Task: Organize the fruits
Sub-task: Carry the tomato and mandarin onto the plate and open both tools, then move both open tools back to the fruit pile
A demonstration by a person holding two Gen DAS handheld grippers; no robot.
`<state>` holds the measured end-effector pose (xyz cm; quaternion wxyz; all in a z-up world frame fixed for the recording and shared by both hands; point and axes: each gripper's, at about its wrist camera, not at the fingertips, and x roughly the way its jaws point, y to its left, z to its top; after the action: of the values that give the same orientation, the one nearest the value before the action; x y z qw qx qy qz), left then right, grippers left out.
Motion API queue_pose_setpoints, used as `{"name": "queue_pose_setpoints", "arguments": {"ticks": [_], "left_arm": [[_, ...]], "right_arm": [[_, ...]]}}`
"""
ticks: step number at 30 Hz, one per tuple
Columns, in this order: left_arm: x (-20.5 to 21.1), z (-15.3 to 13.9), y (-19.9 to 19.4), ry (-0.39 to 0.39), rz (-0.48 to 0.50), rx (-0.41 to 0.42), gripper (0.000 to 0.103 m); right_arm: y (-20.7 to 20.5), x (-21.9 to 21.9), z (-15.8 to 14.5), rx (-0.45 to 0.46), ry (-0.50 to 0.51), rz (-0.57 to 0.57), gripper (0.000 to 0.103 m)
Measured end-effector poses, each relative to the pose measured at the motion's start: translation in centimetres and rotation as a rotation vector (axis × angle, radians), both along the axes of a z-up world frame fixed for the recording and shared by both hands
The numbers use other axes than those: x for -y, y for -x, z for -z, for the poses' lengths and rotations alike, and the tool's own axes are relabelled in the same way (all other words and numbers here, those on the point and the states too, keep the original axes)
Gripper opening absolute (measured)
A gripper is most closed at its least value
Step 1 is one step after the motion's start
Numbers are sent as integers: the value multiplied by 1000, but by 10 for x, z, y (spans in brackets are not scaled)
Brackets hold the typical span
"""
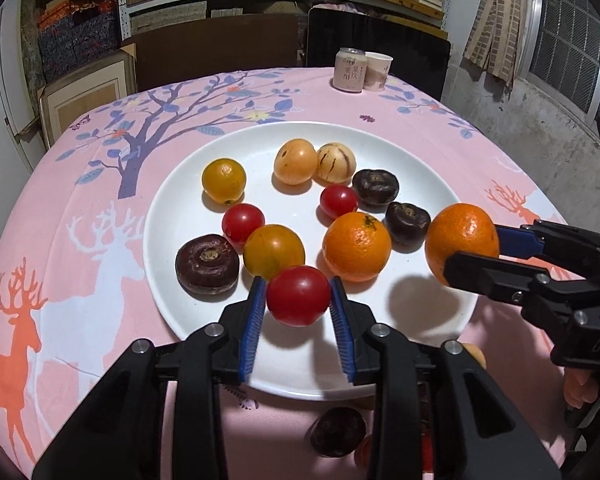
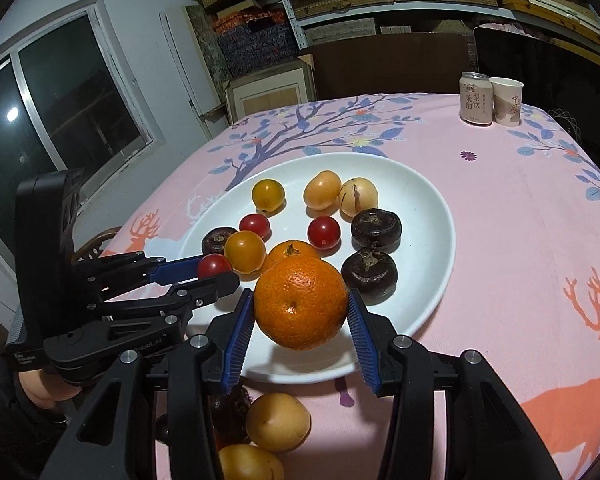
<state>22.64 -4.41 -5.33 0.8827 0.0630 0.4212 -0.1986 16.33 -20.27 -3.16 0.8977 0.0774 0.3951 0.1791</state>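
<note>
Red tomato (image 1: 299, 295), glossy, clamped in left gripper (image 1: 299, 298) at lower centre; dimpled orange mandarin (image 2: 300, 307) pinched between right gripper (image 2: 300, 312) pads, above white plate (image 2: 428, 280).

Left gripper (image 1: 299, 300) and right gripper (image 2: 300, 314): matte black plastic frames; ribbed blue finger pads (image 1: 252, 328); silver screws (image 1: 212, 330); faint white lettering.

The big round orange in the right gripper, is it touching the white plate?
Apart. In the left wrist view the big round orange hangs in the right gripper, above the white plate, with its shadow on the plate below.
</note>
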Motion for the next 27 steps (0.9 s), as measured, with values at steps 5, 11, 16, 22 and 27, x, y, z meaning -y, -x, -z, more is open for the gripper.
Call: {"name": "queue_pose_setpoints", "arguments": {"ticks": [5,11,16,22,27], "left_arm": [[-8,-12,8,26,-27,50,67],[-14,-21,42,13,7,81,69],[-18,-16,94,-18,75,81,69],[-19,-7,142,-32,135,80,69],[-16,4,155,-30,151,43,62]], "right_arm": [[10,1,-6,64,2,4,54],[32,20,-14,86,-56,53,54],[68,37,-6,63,-130,87,56],[97,42,22,5,-181,103,57],[109,44,25,47,-195,107,57]]}}
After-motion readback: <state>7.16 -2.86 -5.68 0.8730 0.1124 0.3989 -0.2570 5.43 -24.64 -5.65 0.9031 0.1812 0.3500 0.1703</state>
